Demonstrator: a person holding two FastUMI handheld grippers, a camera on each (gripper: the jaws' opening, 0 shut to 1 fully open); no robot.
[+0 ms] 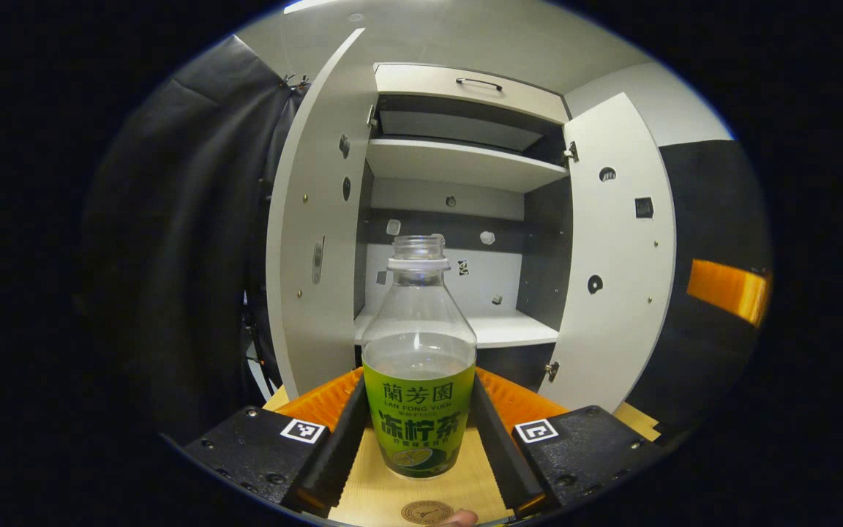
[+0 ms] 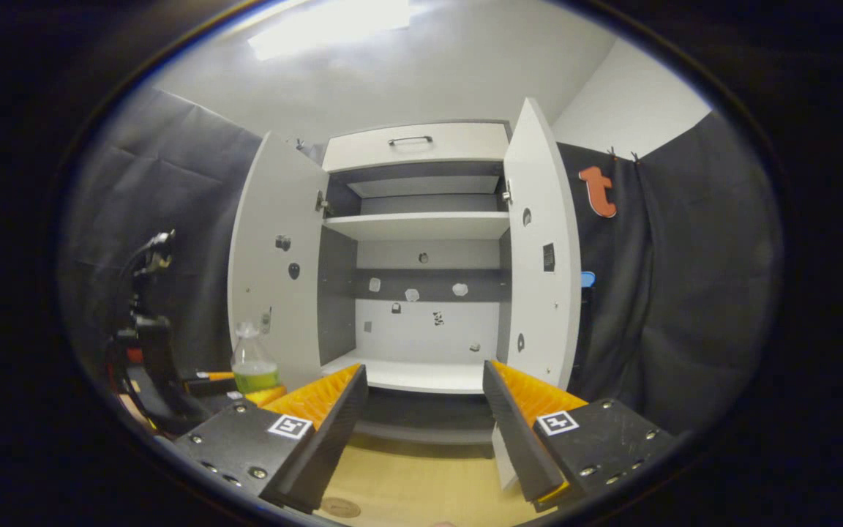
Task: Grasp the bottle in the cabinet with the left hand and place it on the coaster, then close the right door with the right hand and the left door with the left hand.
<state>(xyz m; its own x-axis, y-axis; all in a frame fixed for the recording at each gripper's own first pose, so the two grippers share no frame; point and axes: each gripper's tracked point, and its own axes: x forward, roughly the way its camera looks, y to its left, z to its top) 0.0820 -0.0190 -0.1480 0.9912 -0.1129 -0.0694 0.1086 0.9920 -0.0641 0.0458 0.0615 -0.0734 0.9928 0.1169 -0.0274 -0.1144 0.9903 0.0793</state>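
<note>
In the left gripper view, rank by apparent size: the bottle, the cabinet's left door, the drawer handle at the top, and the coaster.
1. Left door, the largest.
2. Bottle, though it sits between the left claw fingers, so nearness inflates it.
3. Coaster, partly cut off at the bottom edge, so its rank against the handle is unsure.
4. Drawer handle.

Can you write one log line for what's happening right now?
left gripper: shut on bottle | right gripper: open | cabinet doors: open
</note>
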